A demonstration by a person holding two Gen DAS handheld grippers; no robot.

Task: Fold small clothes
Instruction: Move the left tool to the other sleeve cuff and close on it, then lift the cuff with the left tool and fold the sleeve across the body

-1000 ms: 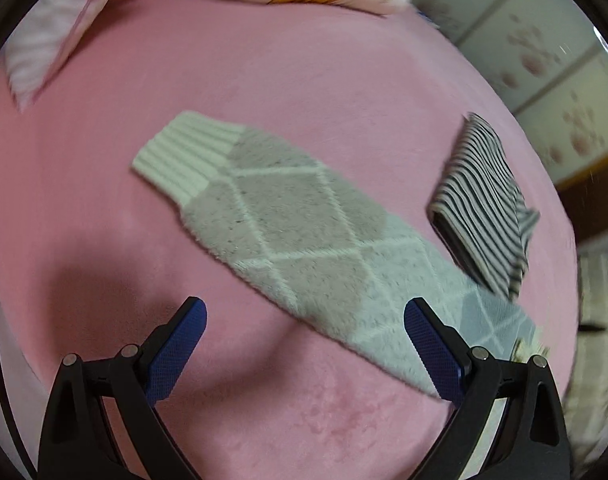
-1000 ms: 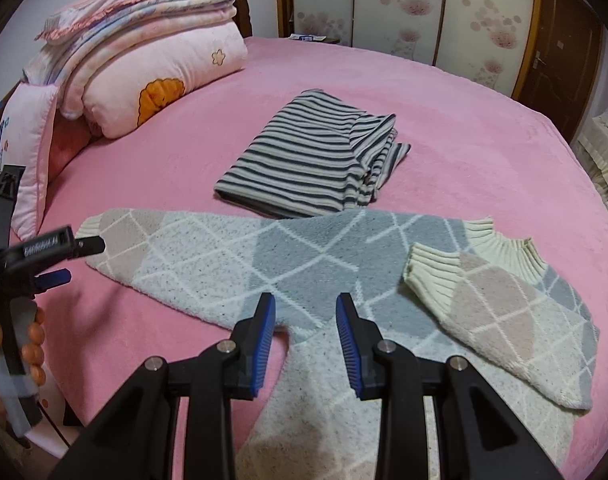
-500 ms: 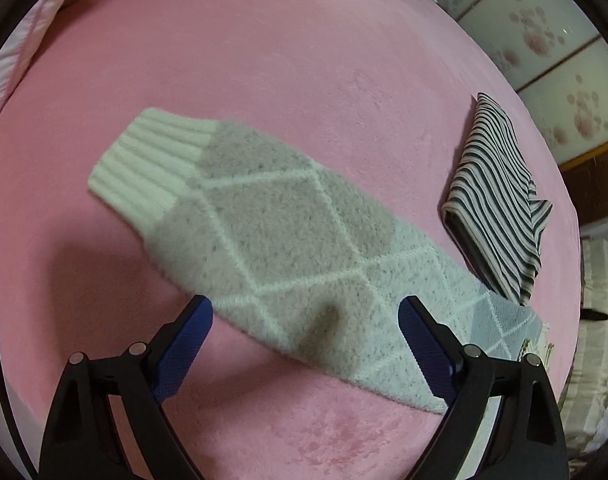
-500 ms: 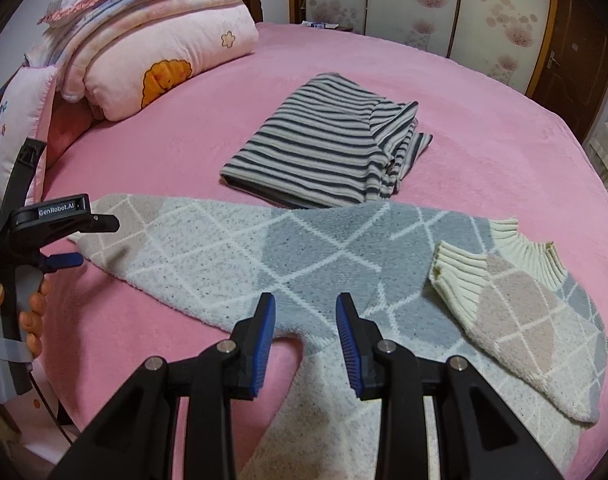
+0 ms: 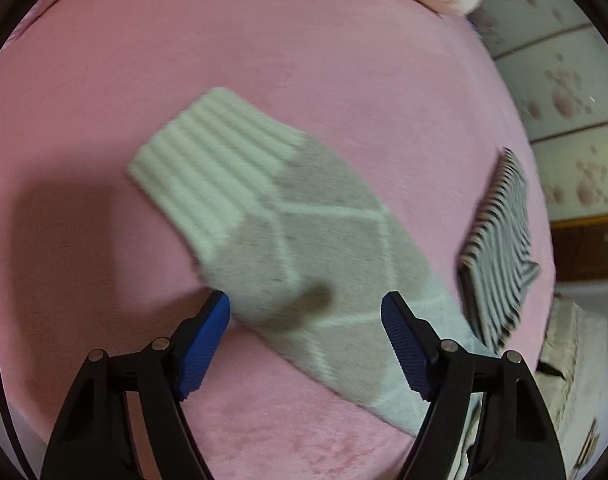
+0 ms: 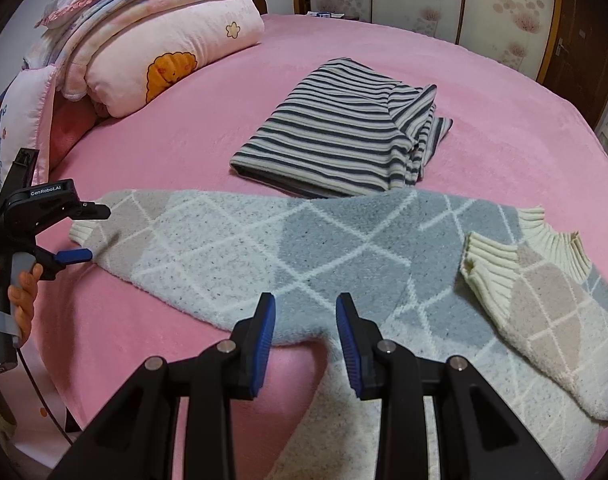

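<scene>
Diamond-pattern sweater (image 6: 304, 248) lies flat on pink bed (image 6: 484, 92), outstretched sleeve (image 5: 287, 236) pointing left, other sleeve (image 6: 536, 304) folded onto body at right. Left gripper (image 5: 306, 334) straddles outstretched sleeve just behind ribbed cuff (image 5: 215, 168); jaws closing, fabric between them, pads not pressing yet. Right gripper (image 6: 306, 340) hovers over near edge of sweater at armpit, jaws partly open, gripping nothing. Folded striped garment (image 6: 340, 136) lies farther back, touching sweater's far edge.
</scene>
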